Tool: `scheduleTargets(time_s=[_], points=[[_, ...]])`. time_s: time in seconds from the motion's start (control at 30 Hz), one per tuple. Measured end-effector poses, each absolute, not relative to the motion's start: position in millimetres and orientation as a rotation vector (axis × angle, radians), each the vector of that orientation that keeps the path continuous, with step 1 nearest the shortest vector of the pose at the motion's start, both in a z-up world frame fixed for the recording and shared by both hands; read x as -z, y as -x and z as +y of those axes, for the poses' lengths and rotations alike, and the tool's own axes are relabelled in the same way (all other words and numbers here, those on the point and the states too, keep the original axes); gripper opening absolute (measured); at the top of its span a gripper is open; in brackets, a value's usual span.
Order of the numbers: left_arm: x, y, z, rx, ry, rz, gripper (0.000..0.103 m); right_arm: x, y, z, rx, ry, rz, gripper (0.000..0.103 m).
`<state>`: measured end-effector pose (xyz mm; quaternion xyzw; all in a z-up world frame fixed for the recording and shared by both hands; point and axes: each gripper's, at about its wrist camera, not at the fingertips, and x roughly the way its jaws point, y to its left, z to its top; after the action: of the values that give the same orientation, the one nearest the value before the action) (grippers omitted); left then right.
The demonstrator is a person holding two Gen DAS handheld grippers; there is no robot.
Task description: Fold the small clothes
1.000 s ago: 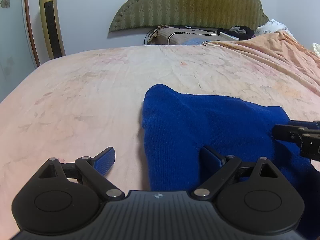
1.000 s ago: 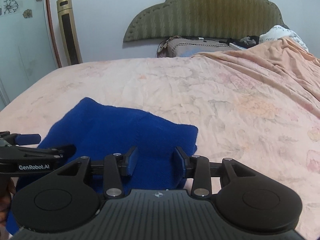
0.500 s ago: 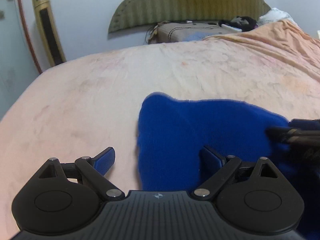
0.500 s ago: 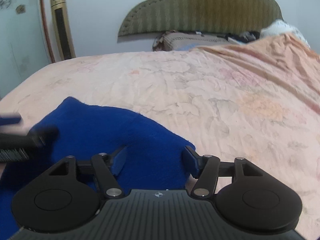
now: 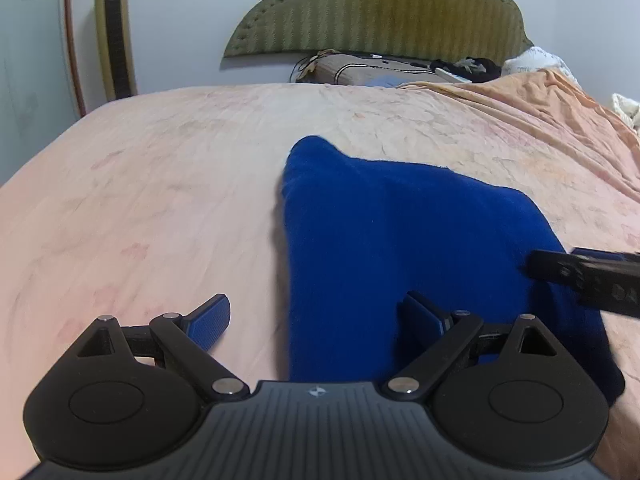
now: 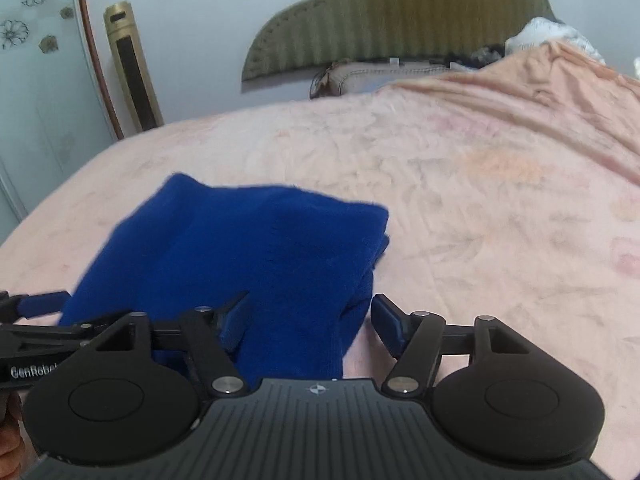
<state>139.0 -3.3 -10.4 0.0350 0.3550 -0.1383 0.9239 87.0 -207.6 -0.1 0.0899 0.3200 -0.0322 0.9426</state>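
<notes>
Garment: I see a blue knitted garment (image 5: 400, 248) lying folded on the bed (image 5: 160, 184), towards the near edge and roughly midway across it; its right side shows stacked layers in the right wrist view (image 6: 248, 264).
Garment outline: a rounded hump at its far left corner, a squarer corner at far right.
Left gripper (image 5: 316, 316): fingers spread wide and released; the left finger (image 5: 210, 322) sits over bare bedsheet, the right finger (image 5: 424, 320) over the blue cloth, so the garment's left edge runs between them. I see no pad pressing on it.
Right gripper (image 6: 310, 320): fingers are opening; the left finger (image 6: 234, 320) is over the cloth, the right finger (image 6: 388, 324) over the sheet, with the garment's near right corner between them, not pinched.
Bed: pink floral sheet, creased; an orange-pink blanket (image 6: 540, 92) heaped along the right side.
Far end: green padded headboard (image 5: 384, 12) against the wall, a brown pillow (image 5: 352, 70) below it.
Far left: a gold tower fan (image 6: 132, 72) standing off the bed's corner.
</notes>
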Motion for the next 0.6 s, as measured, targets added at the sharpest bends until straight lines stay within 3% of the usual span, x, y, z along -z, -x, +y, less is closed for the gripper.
scheduleTargets(time_s=[0.6], points=[[12,-86,3,0.268,-0.139,0.723,0.094,14,-22,-176,0.071,-0.104,0.696,0.074]])
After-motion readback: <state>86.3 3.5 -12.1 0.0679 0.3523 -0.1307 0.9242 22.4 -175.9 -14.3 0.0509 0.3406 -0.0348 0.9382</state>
